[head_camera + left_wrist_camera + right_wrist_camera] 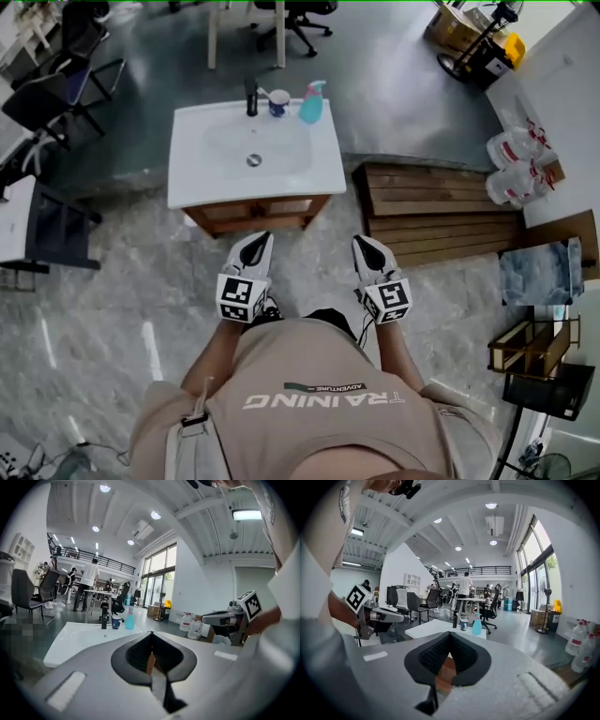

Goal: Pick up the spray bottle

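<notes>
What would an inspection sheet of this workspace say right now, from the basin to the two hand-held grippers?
Surface: white basin top on a wooden cabinet, mostly bare.
Job's things: teal spray bottle upright at the far edge, untouched.
Clutter: black tap and cup beside the bottle.
Grippers: left gripper and right gripper both shut and empty, short of the basin.
Cables: what looks like a loose lead on the floor, lower left in the head view.
Surroundings: wooden pallet, white jugs, office chairs, people standing farther off.
</notes>
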A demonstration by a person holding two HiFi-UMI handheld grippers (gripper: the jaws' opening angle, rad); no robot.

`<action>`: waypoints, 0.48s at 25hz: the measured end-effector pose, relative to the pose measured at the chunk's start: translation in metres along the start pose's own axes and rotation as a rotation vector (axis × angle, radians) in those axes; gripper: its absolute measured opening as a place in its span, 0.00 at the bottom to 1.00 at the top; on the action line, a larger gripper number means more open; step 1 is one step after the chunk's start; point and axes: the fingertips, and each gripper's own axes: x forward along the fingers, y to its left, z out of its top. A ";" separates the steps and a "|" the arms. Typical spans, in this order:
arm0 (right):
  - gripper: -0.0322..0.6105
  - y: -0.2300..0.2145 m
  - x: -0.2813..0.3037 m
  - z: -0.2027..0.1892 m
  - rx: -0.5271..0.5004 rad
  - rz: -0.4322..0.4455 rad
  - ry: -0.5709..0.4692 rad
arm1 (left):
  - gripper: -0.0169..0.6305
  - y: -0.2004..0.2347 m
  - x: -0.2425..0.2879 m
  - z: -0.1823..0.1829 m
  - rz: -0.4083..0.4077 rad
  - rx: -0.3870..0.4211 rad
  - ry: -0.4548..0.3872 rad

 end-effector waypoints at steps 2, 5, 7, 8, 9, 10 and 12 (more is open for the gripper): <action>0.05 -0.012 0.008 0.000 0.017 -0.016 0.014 | 0.05 0.009 0.006 -0.001 -0.004 -0.013 0.013; 0.05 -0.022 0.023 -0.002 0.019 -0.011 0.036 | 0.05 0.024 0.014 -0.006 0.006 -0.031 0.038; 0.05 -0.026 0.037 -0.005 0.039 -0.003 0.043 | 0.05 0.035 0.020 -0.012 0.020 -0.044 0.060; 0.05 -0.028 0.045 -0.006 0.053 0.004 0.042 | 0.05 0.040 0.024 -0.015 0.028 -0.049 0.069; 0.05 -0.029 0.054 -0.007 0.064 0.015 0.039 | 0.05 0.044 0.029 -0.016 0.034 -0.052 0.077; 0.05 -0.030 0.064 -0.008 0.068 0.026 0.035 | 0.05 0.047 0.034 -0.016 0.040 -0.052 0.082; 0.05 -0.034 0.086 -0.009 0.062 0.046 0.028 | 0.05 0.055 0.047 -0.013 0.055 -0.046 0.089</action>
